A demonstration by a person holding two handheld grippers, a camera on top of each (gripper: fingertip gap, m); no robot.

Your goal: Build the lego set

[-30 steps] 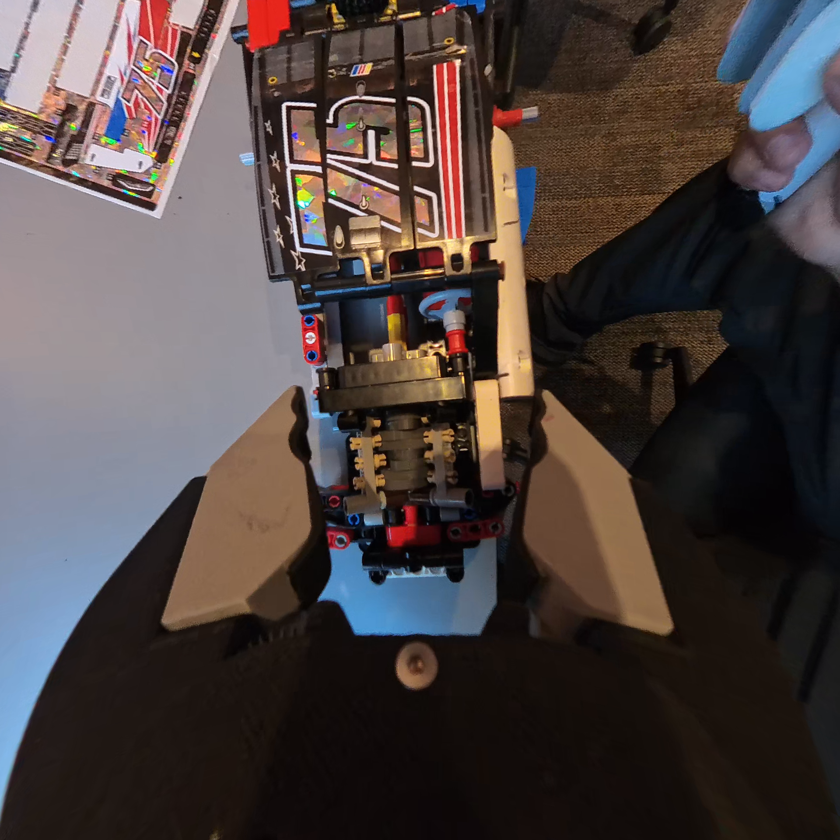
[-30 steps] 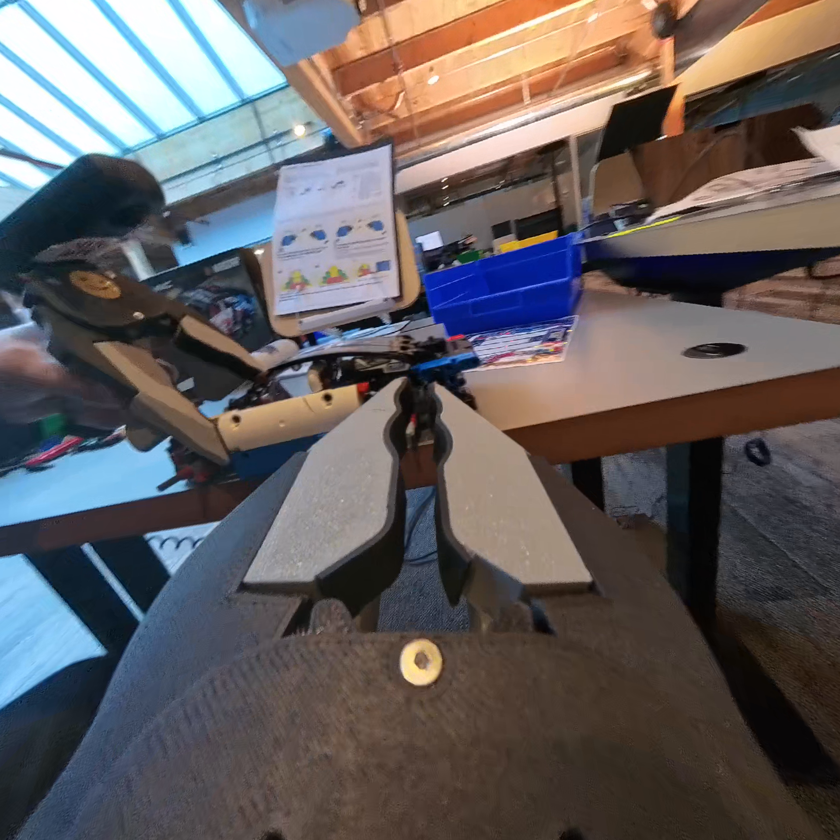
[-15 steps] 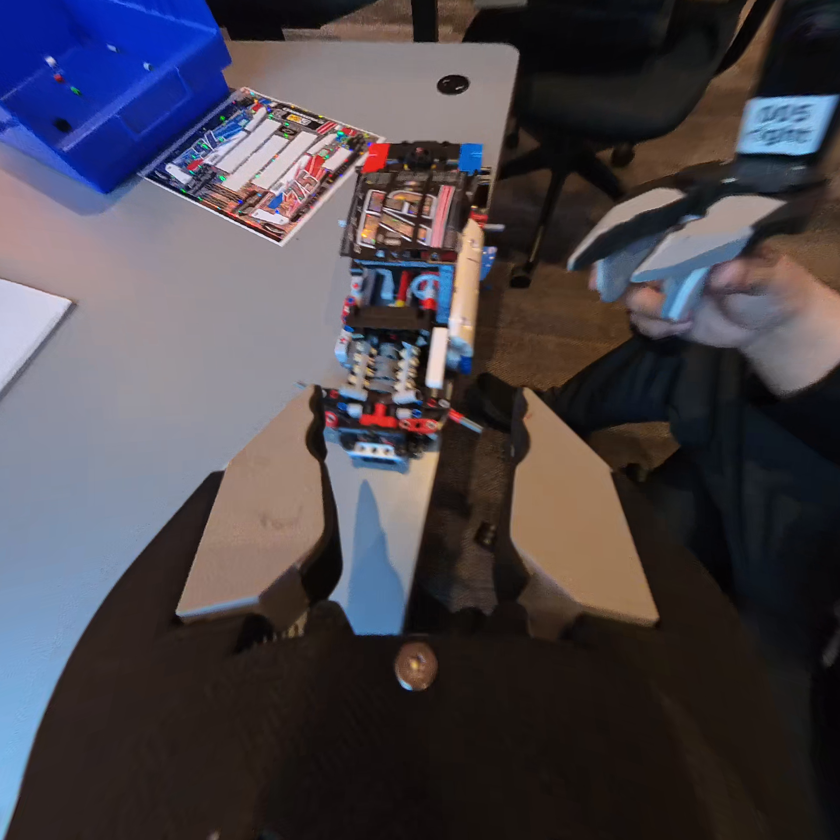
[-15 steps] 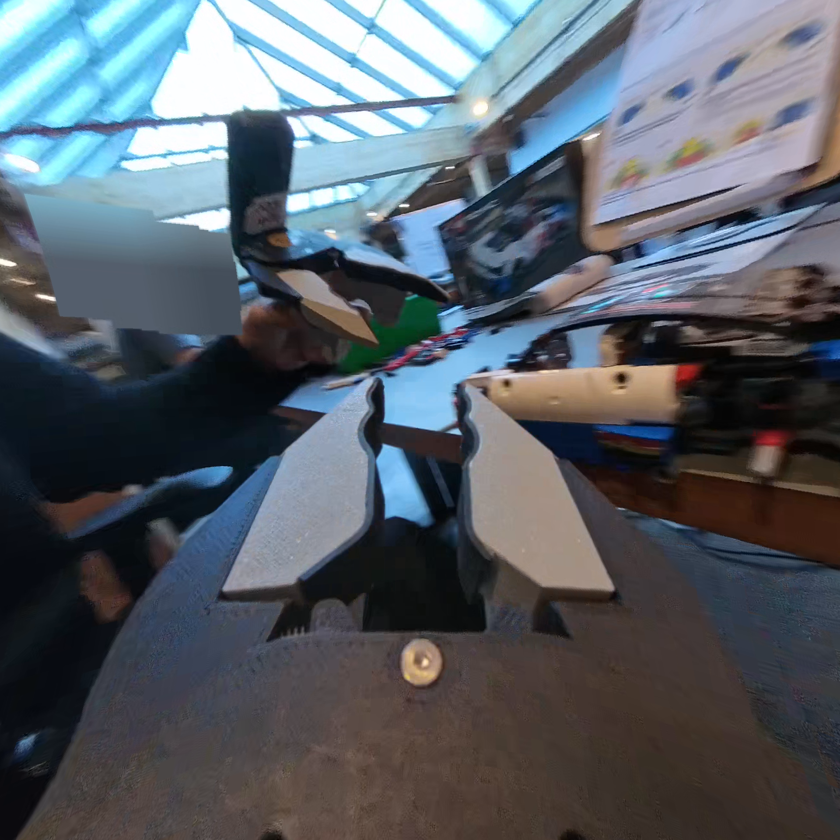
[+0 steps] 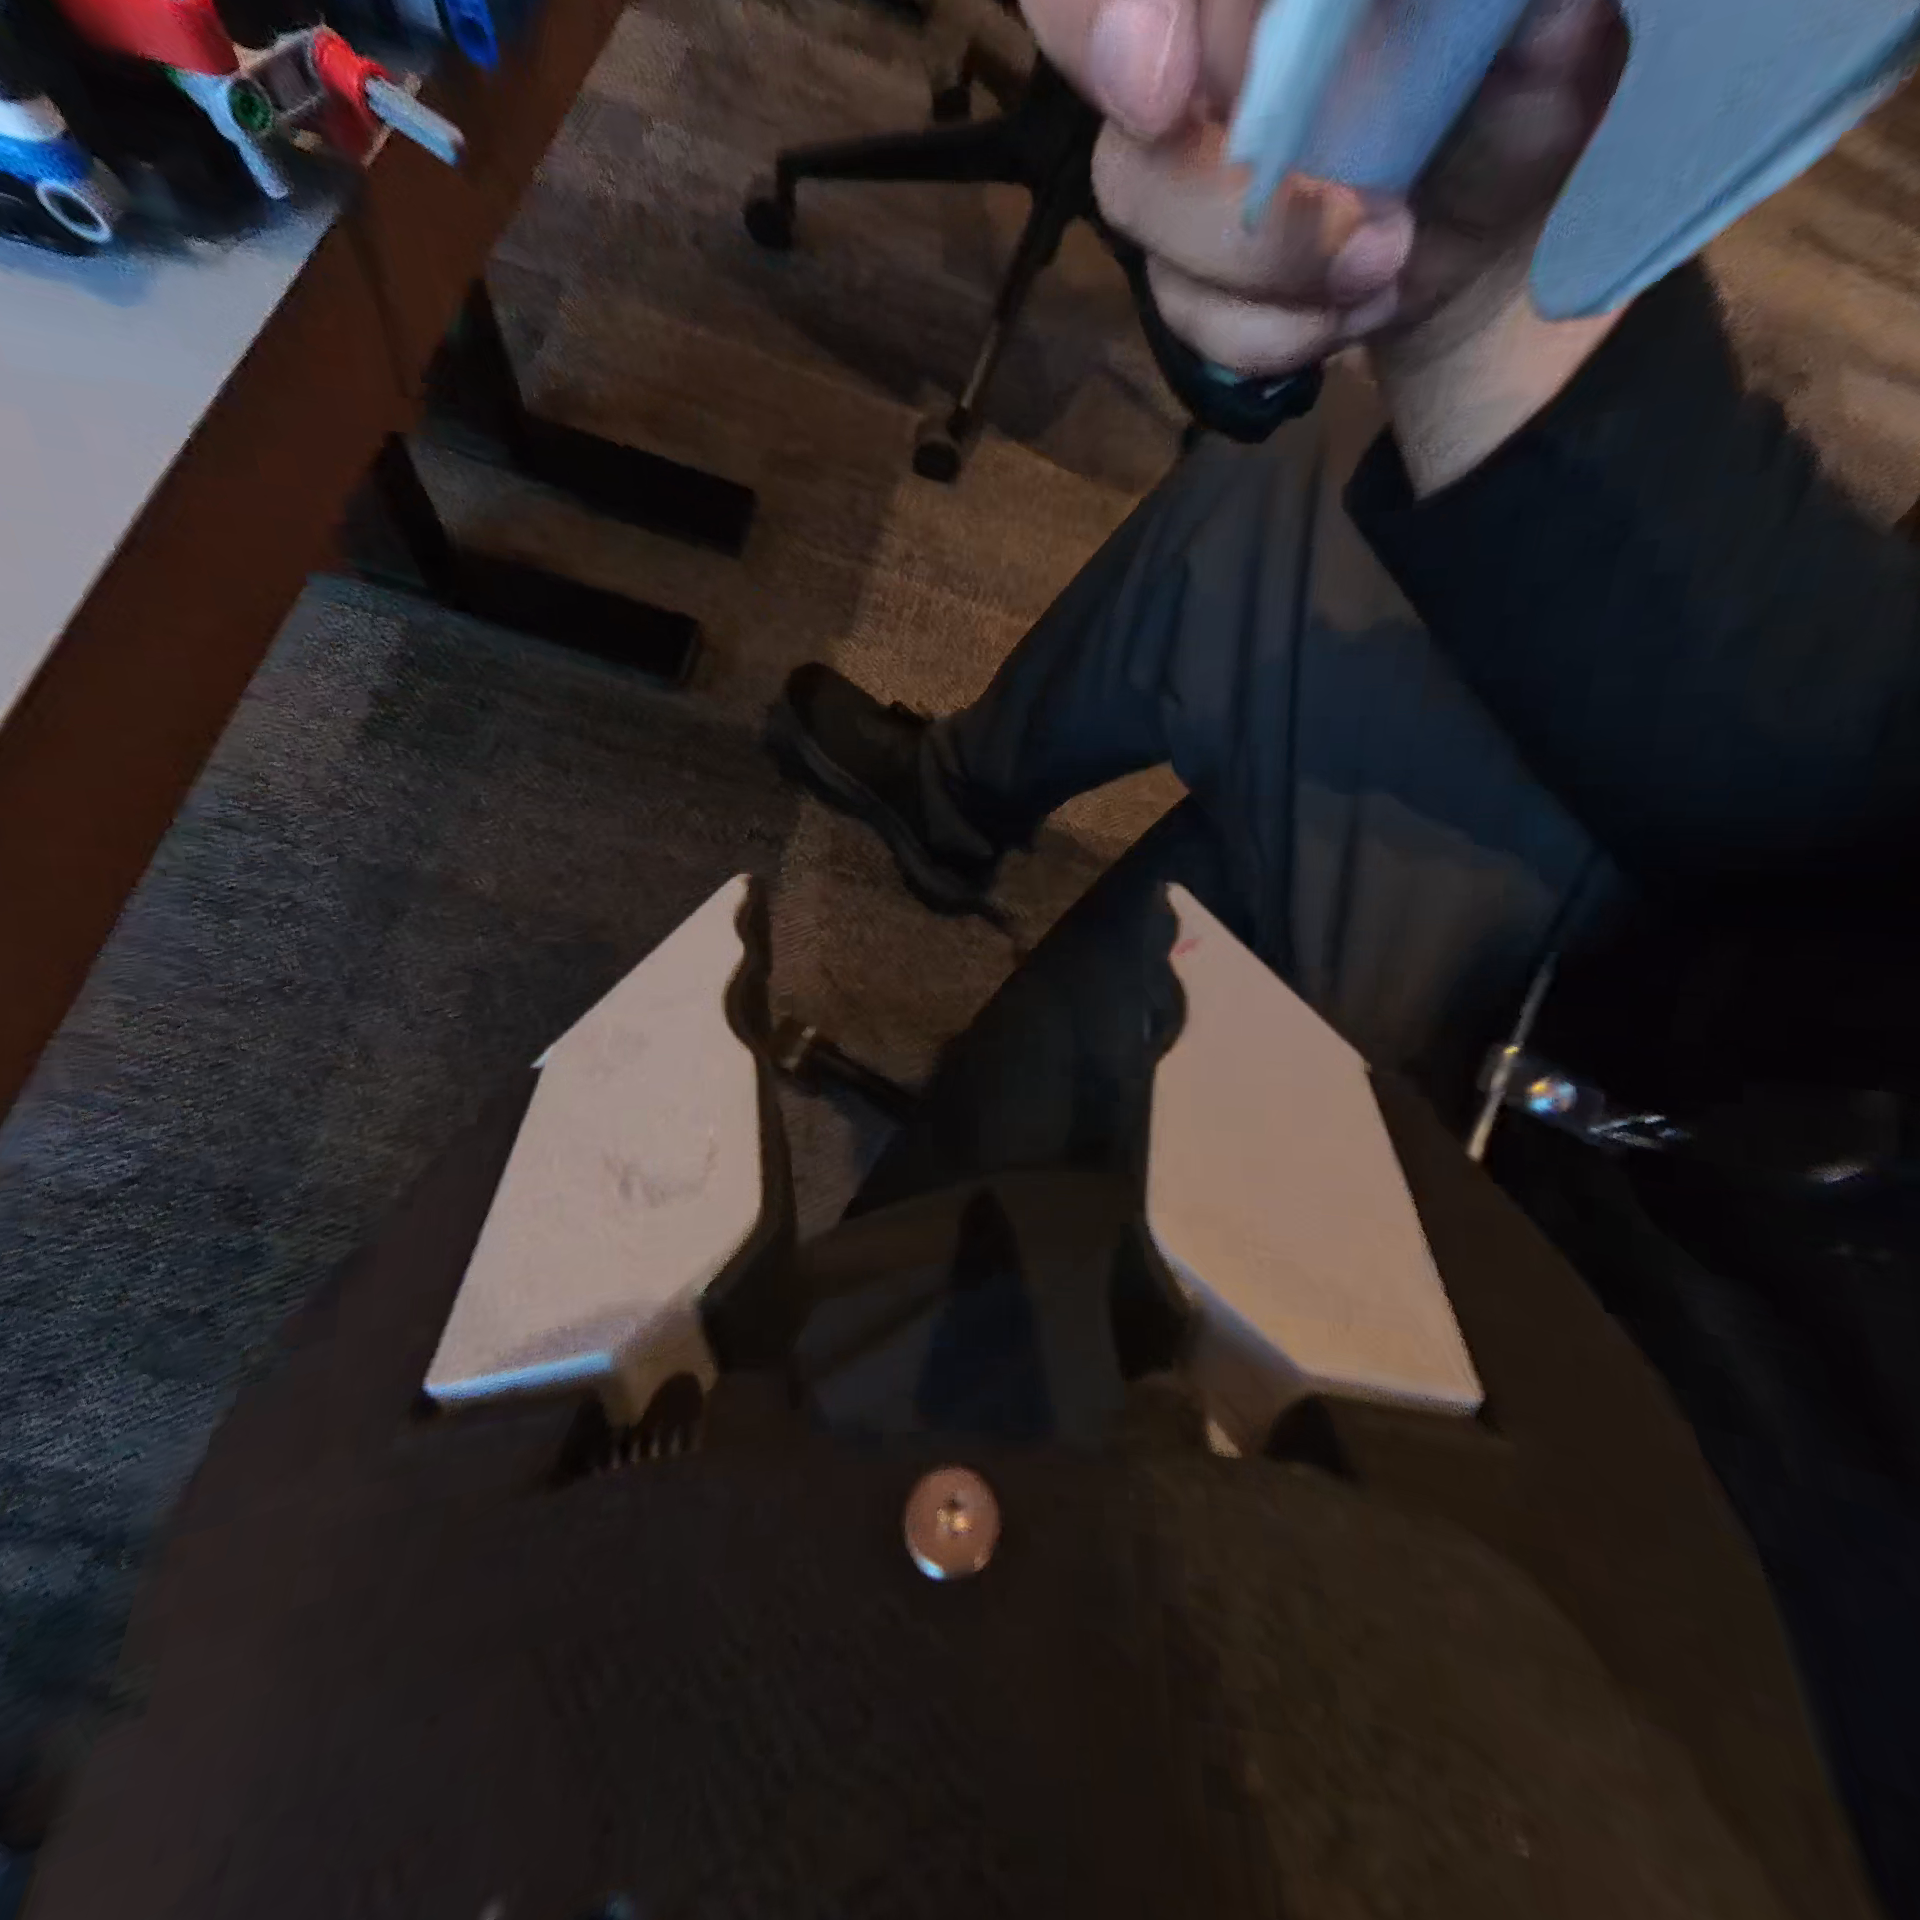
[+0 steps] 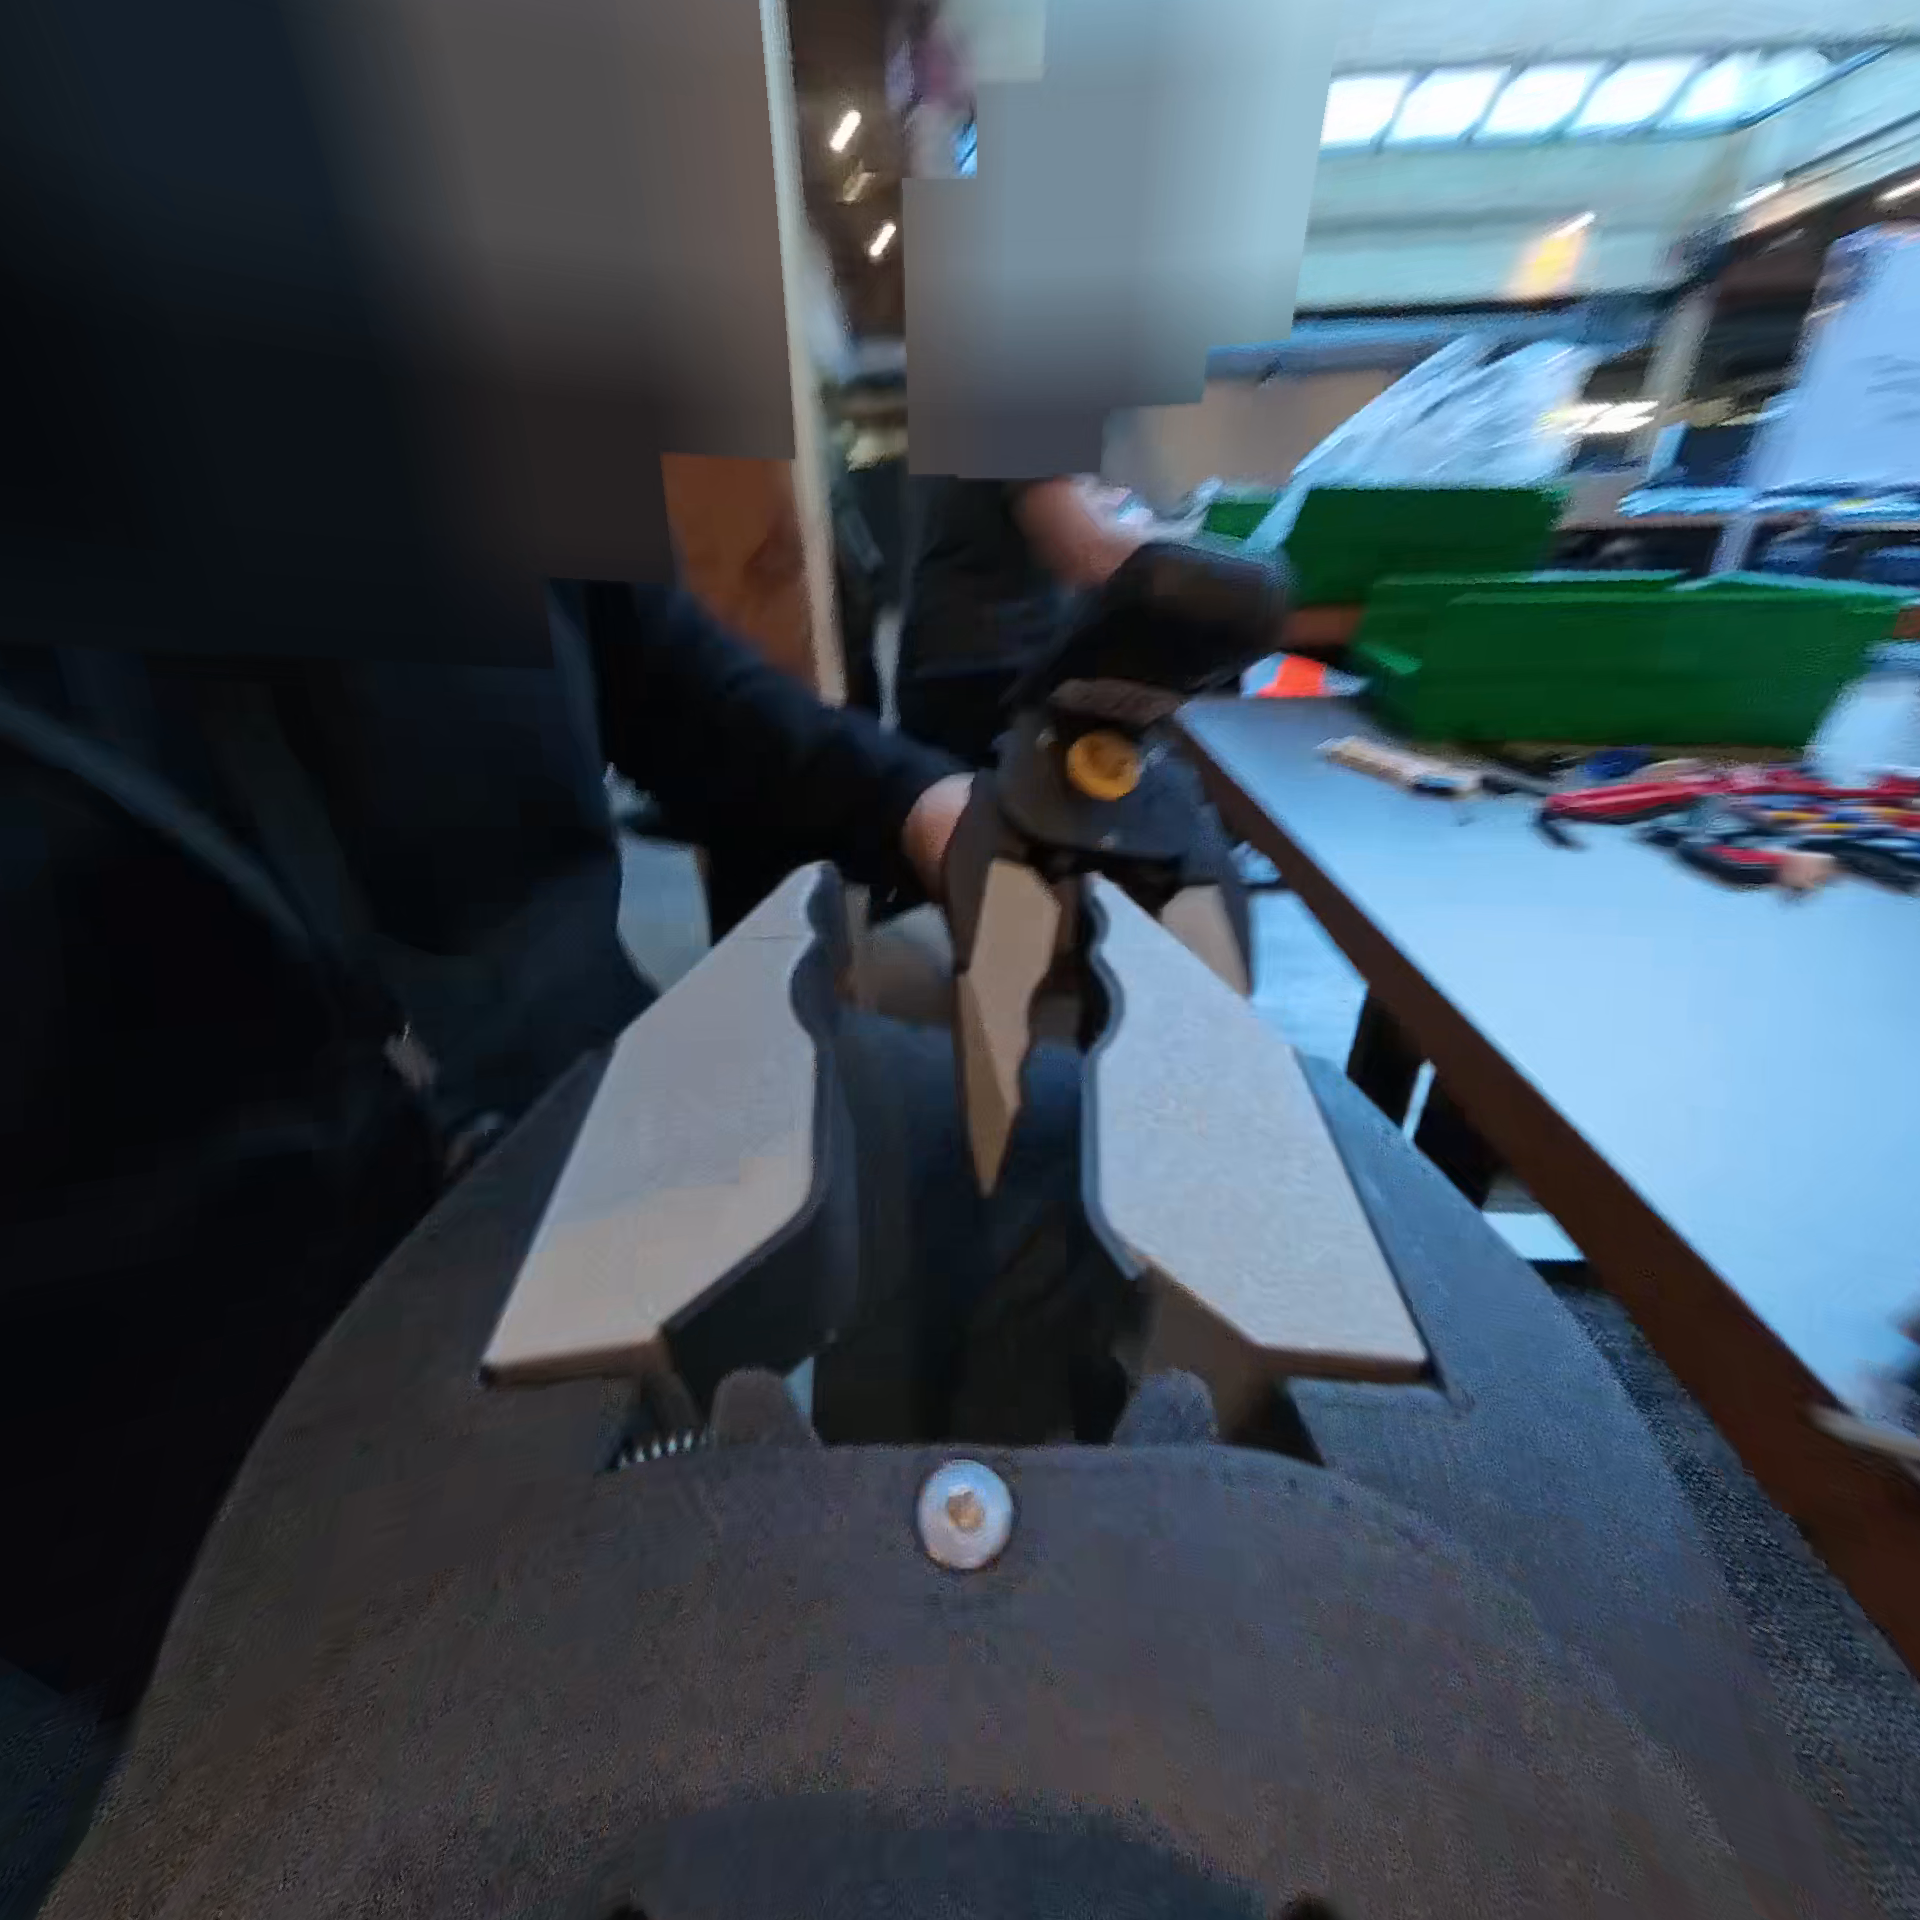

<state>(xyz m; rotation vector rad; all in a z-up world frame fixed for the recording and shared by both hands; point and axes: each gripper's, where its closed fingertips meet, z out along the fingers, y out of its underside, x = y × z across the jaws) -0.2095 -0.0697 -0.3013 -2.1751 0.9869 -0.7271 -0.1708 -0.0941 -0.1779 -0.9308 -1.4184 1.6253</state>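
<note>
My left gripper (image 5: 956,914) is open and empty, off the table, pointing down at the carpet and the person's leg. Only a blurred corner of the lego car (image 5: 208,94) shows at the top left of the left wrist view, on the grey table (image 5: 94,343). My right gripper (image 6: 961,904) is open and empty, held off the table's near edge. In the right wrist view the left gripper (image 6: 997,997) hangs ahead, fingers pointing down. In the left wrist view a hand (image 5: 1247,187) holds the right gripper's pale blue handle at the top right.
The table's brown edge (image 5: 177,582) runs along the left. Loose lego pieces (image 6: 1745,821) and green bins (image 6: 1621,665) lie on the grey table (image 6: 1662,1039) at right. A chair base (image 5: 966,208) and the person's shoe (image 5: 873,769) are on the carpet below. One gripper's finger ends stand about 12 cm off the other's.
Both grippers have swung away from the lego car, off the table. The left one now points at the floor; the right one has opened wider and turned to face the left gripper.
</note>
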